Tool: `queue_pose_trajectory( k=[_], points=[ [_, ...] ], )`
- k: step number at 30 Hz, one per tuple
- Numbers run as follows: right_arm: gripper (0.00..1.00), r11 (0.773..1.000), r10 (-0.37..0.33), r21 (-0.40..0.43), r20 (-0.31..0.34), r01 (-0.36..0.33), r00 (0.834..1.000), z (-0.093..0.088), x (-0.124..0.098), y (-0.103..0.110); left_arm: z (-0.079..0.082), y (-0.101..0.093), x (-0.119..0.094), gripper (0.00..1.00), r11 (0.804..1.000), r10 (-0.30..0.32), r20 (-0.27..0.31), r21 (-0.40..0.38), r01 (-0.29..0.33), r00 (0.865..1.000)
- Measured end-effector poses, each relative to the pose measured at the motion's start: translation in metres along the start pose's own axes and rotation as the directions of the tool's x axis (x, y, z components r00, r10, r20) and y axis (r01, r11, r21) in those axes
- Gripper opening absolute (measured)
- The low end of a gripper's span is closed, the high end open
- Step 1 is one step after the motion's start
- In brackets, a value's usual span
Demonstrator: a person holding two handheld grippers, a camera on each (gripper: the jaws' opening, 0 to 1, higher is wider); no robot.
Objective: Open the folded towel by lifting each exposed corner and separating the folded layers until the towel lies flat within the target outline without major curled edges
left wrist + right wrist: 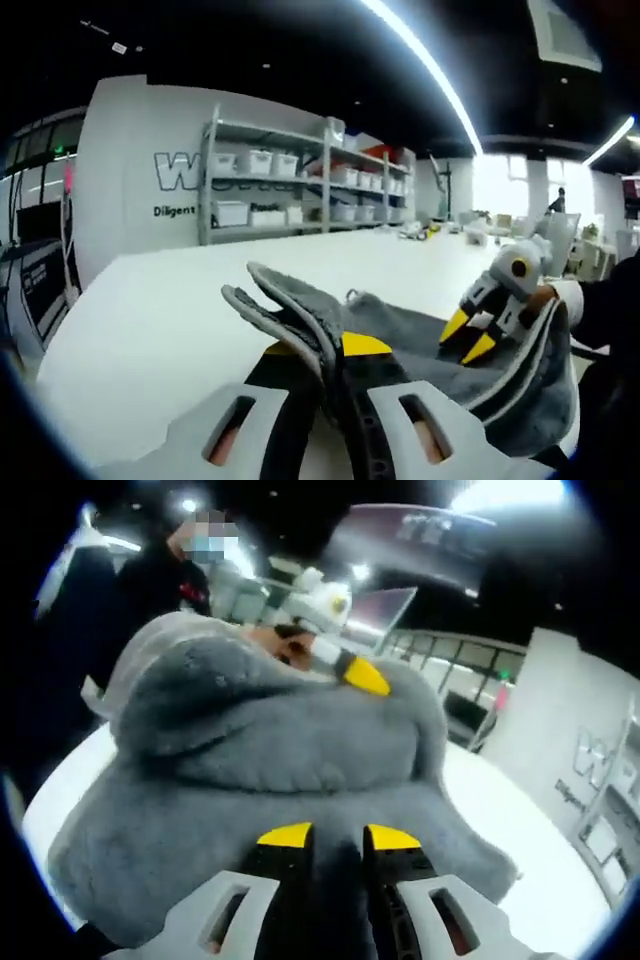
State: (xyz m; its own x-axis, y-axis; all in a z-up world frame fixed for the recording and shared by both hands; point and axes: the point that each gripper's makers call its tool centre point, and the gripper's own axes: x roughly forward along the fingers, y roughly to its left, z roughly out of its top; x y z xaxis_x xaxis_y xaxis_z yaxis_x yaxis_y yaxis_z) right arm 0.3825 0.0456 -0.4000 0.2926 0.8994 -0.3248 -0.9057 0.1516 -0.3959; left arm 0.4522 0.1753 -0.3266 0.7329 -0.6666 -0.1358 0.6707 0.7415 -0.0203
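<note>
1. Left gripper view, nearest item: one left gripper (335, 352), two grey jaws with yellow tips, closed down on a raised fold of the towel (400, 350); that fold stands in several layered edges above the jaws.
2. One grey towel, lifted off one white table (150, 320), stretching from the left gripper across to the right gripper (475, 335).
3. One right gripper, just beside the towel's far edge, yellow tips pinching that edge; a hand holds it.
4. One shelving unit (300, 180) with white bins, well beyond the towel against a wall with lettering; two ceiling light strips.
5. Right gripper view: one right gripper (338, 838), tips drawn close together and pressed into towel (270, 750) pile, gripping it.
6. One left gripper (345, 665) above the towel's top edge, one yellow tip visible.
7. One person in dark clothing (160, 580) behind the towel.
</note>
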Motion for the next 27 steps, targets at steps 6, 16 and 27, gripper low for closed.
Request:
queue_pose_trajectory(
  k=[6,16,27],
  points=[
    [0.11,0.999,0.014,0.043,0.001,-0.014,1.0,-0.005,0.001,0.001,-0.001,0.025,0.003,0.05,0.999,0.041,0.009,0.033,-0.041,0.999],
    [0.0,0.996,0.03,0.078,0.0,-0.03,1.0,-0.007,0.004,0.011,-0.005,0.055,-0.005,0.06,0.996,0.083,-0.016,0.047,-0.082,0.996],
    [0.0,0.983,-0.002,0.182,-0.047,0.01,0.999,-0.012,0.004,0.006,-0.017,0.077,0.011,0.07,0.991,0.094,-0.107,0.109,-0.082,0.99]
  ],
)
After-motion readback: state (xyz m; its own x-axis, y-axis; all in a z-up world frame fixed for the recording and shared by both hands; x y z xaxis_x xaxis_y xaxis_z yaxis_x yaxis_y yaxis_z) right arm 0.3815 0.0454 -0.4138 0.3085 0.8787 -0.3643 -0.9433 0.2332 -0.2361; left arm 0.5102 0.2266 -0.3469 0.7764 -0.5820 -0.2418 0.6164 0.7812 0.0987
